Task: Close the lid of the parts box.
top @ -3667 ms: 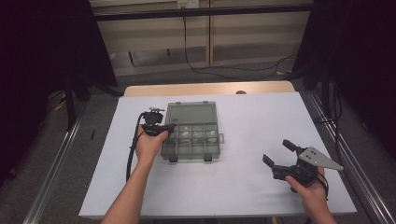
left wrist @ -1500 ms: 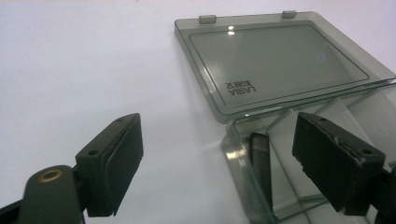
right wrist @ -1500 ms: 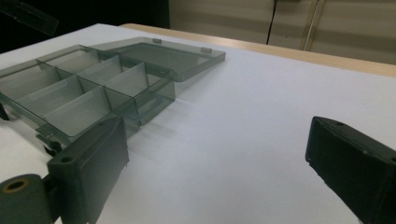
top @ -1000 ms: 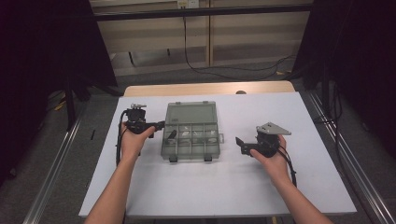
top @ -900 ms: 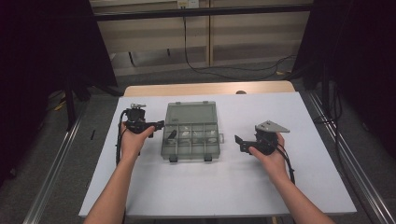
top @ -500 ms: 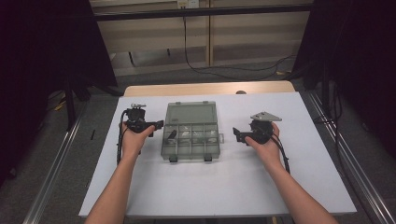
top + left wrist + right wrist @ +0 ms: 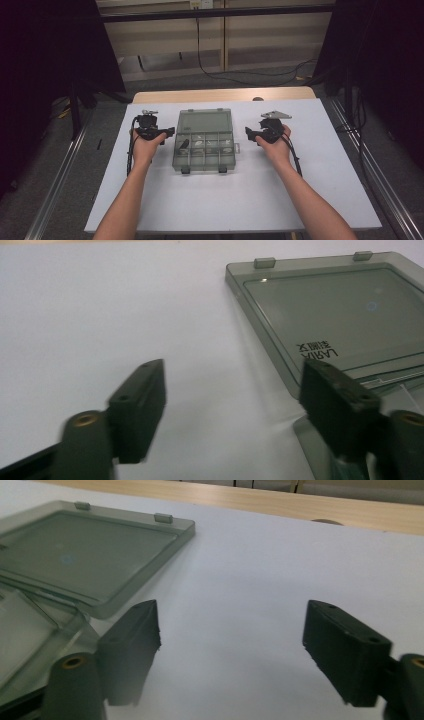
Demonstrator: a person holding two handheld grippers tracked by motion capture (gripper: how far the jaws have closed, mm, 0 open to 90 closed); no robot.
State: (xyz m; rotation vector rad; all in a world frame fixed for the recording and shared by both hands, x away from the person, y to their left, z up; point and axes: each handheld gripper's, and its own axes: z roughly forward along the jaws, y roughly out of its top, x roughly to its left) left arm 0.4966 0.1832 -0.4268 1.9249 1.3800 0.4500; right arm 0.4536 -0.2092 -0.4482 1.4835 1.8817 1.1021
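A smoky clear plastic compartment box (image 7: 204, 159) lies open at the table's middle, its lid (image 7: 204, 121) folded back flat. Small parts sit in some compartments. My left gripper (image 7: 169, 132) hovers at the box's left side and points at it. In the left gripper view its jaws (image 7: 235, 405) have just been closing but stand apart; the right one overlaps the lid's (image 7: 340, 315) edge and the pads press on nothing. My right gripper (image 7: 248, 132) faces the box's right side. Its jaws (image 7: 235, 645) have also been closing and remain open over bare table, the lid (image 7: 85, 550) just left of them.
The white table top (image 7: 250, 200) spreads around the box. A wooden strip (image 7: 225, 95) runs along its far edge, with dark curtains and cables on the floor behind. Metal rails flank both sides.
My right gripper has moved left, up to the box's right side. The left hand has stayed beside the box's left edge. The box has not shifted.
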